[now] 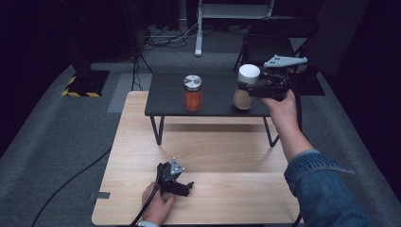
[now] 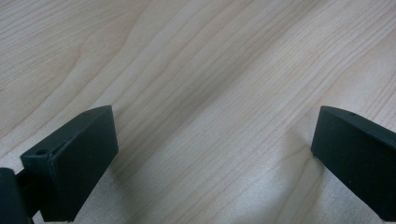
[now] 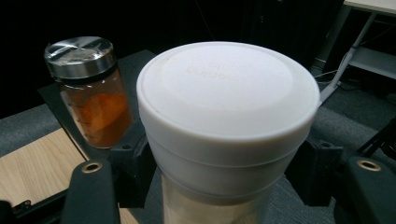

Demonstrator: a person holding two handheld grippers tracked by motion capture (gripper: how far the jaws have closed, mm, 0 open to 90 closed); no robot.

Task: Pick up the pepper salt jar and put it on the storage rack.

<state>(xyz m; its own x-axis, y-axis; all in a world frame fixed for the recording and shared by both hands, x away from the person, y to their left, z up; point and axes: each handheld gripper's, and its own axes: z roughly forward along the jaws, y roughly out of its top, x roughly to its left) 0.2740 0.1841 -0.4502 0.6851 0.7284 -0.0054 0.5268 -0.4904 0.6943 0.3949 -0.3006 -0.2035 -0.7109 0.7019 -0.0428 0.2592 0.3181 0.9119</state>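
Your right gripper (image 1: 255,89) has its fingers (image 3: 133,172) pinching the white-lidded jar (image 3: 224,121) just under its broad matte lid, above a clear body of pale contents; the jar stands upright, long axis vertical, at the right end of the dark raised shelf (image 1: 165,101), well apart from the steel-lidded jar (image 1: 192,93) of orange contents. Your left gripper (image 1: 182,187) rests low on the light wooden surface (image 1: 227,156) with its fingers (image 2: 74,163) spread wide over bare wood grain. Grey carpet and dark room surround the surface.
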